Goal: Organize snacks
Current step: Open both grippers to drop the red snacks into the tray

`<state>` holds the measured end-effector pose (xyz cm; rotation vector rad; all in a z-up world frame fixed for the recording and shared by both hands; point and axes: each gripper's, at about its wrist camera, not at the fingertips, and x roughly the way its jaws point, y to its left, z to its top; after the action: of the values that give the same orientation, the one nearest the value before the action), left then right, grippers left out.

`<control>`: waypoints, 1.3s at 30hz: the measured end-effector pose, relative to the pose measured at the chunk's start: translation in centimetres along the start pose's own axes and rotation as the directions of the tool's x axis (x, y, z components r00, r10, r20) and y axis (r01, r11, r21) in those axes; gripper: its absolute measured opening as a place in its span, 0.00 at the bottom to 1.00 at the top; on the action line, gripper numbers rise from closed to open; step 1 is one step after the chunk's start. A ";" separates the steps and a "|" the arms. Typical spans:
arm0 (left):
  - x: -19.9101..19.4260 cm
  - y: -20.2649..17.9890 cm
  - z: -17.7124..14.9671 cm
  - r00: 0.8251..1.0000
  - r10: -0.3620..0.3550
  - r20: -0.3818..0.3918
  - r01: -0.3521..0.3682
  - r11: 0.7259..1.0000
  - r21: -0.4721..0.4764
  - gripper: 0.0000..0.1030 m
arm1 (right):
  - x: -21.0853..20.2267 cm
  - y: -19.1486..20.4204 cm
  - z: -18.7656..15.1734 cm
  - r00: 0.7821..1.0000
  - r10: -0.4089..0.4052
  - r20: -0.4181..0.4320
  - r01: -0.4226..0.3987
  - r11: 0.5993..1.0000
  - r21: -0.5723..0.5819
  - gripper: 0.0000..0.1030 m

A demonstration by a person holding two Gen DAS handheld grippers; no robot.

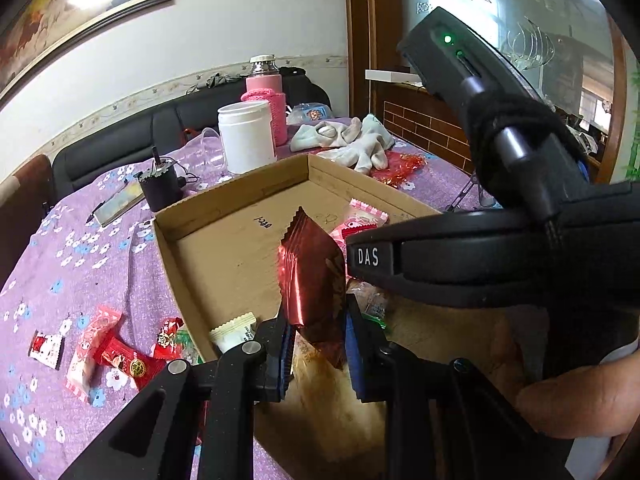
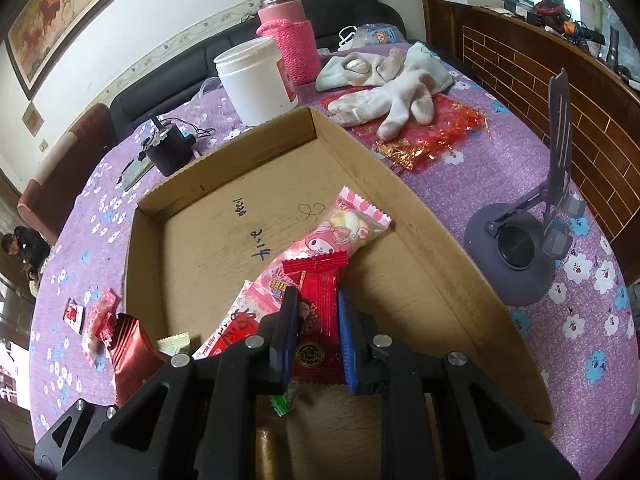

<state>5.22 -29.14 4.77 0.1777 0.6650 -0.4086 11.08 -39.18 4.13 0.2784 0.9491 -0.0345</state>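
Note:
My left gripper (image 1: 318, 320) is shut on a dark red foil snack packet (image 1: 312, 276), held upright above the cardboard tray (image 1: 224, 200). It also shows in the right wrist view (image 2: 134, 352) at the tray's left edge. My right gripper (image 2: 318, 320) is shut on a red candy wrapper (image 2: 318, 312) over the tray (image 2: 420, 216). A pink cartoon marshmallow pack (image 2: 340, 236) and a white wrapped candy (image 2: 174, 342) lie in the tray. Several red and pink candies (image 1: 112, 352) lie on the purple tablecloth (image 1: 80, 256), left of the tray.
Behind the tray stand a white jar (image 2: 256, 80), a pink knit-sleeved flask (image 2: 290, 36) and a small black device (image 2: 168, 148). White socks (image 2: 384, 92) and red cellophane (image 2: 436, 136) lie at back right. A grey phone stand (image 2: 532, 240) is at right.

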 end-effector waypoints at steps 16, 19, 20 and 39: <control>-1.9 1.8 0.2 0.997 0.042 0.070 -0.038 0.998 -0.054 0.40 | -2.5 2.0 -0.1 0.990 -0.060 0.129 0.072 0.994 -0.087 0.29; -2.1 2.3 0.2 0.995 0.061 0.078 -0.055 0.996 -0.071 0.40 | -3.4 2.4 -0.1 0.982 -0.072 0.177 0.091 0.991 -0.101 0.32; -2.1 2.5 0.2 0.995 0.067 0.078 -0.060 0.995 -0.080 0.40 | -3.7 2.5 0.0 0.978 -0.077 0.193 0.098 0.990 -0.101 0.32; -2.3 4.1 0.2 0.988 0.124 0.088 -0.112 0.985 -0.134 0.40 | -6.3 4.0 -0.3 0.941 -0.091 0.325 0.138 0.982 -0.126 0.32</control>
<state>5.46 -24.80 6.49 0.0741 0.5813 -0.2576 7.72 -35.83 9.93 0.0757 0.6405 -0.1128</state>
